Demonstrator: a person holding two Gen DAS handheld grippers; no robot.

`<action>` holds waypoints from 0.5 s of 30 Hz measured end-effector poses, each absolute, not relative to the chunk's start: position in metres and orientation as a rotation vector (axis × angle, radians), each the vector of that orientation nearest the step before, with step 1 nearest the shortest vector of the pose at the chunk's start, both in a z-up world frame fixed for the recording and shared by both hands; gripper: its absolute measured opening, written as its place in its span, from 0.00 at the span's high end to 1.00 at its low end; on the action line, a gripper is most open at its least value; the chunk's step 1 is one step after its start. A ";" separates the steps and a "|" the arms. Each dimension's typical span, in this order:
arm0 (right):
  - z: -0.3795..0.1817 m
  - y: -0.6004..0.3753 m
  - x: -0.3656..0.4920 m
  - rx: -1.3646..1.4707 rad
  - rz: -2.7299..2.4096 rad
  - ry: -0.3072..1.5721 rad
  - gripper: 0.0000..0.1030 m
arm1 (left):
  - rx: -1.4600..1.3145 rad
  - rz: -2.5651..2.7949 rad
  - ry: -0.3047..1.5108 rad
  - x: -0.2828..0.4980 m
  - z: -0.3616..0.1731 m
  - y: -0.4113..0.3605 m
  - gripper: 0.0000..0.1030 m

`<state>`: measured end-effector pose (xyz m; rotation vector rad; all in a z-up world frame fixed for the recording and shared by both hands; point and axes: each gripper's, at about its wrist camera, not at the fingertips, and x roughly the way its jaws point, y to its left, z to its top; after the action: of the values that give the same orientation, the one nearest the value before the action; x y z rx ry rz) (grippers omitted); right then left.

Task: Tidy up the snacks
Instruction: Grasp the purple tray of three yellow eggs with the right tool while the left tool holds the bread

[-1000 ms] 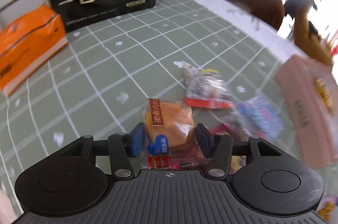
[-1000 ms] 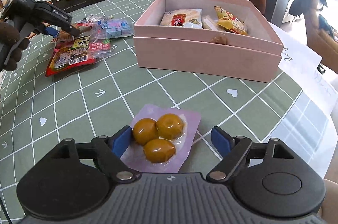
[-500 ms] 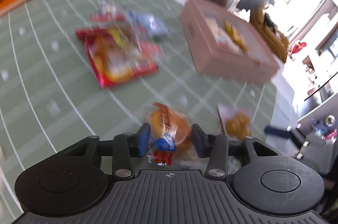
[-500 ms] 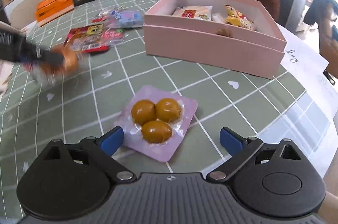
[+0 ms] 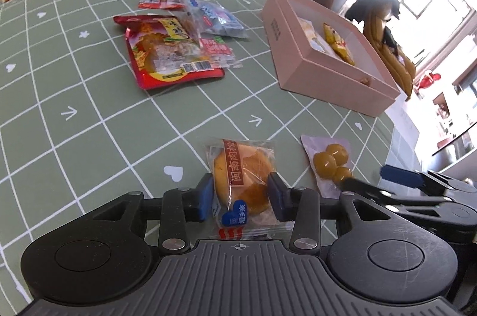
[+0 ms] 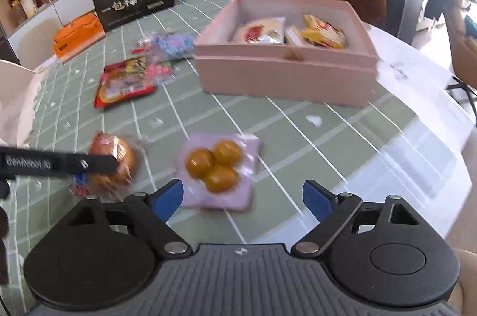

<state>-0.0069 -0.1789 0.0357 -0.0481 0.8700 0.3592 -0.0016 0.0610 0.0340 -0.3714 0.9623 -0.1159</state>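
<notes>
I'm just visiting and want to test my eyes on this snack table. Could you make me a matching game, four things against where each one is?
Things:
1. wrapped bun
2. purple pack of three yellow balls
3. yellow snack bag
4. red snack packet

Places:
A. inside the pink box
B. between the left gripper's pads
C. on the tablecloth just ahead of the right gripper
D. in the loose pile on the tablecloth

Pairs: 1-B, 2-C, 3-A, 4-D

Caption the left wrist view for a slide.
Left gripper clamps a wrapped bun above the checked tablecloth.
</notes>
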 end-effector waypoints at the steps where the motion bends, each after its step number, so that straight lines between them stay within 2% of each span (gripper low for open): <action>1: 0.035 -0.173 -0.003 -0.059 0.355 0.869 0.14 | -0.374 -0.115 0.963 -0.001 0.034 0.061 0.56; 15: 0.022 -0.185 0.012 -0.177 0.280 0.899 0.16 | -0.360 -0.120 0.977 0.009 0.035 0.052 0.56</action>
<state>0.0116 -0.1850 0.0220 -0.1767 0.8986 0.2799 0.0091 0.0523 0.0352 -0.3596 0.9770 -0.1203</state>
